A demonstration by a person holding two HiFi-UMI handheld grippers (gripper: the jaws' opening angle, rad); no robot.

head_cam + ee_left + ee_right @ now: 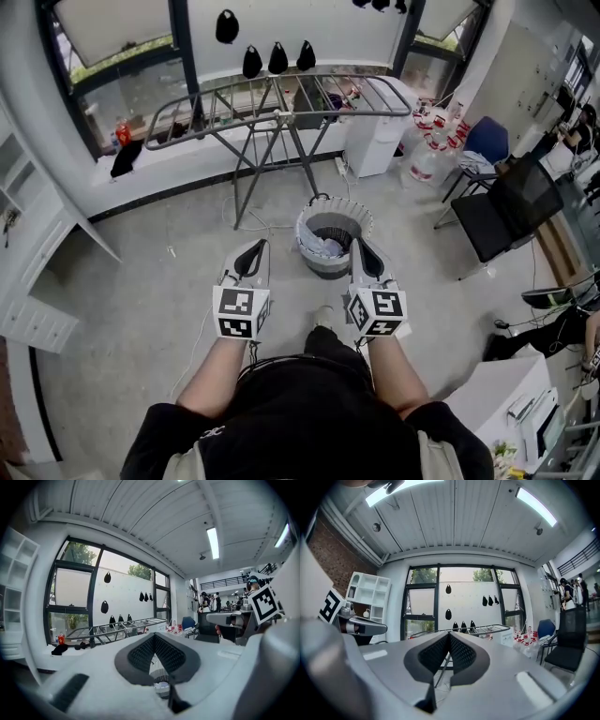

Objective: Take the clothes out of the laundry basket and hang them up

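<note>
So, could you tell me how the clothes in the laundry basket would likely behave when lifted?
Probably floppy: the clothes lie crumpled in the laundry basket. Likely light, so the basket may shift or tip if a garment snags.

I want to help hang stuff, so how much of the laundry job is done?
Barely started. Done: nothing that I can tell; the drying rack looks almost bare. In hand: nothing; the left tongs and right tongs are both shut and empty, held on either side of the laundry basket. Left: the clothes lie in the basket, so all need lifting out and hanging.
</note>
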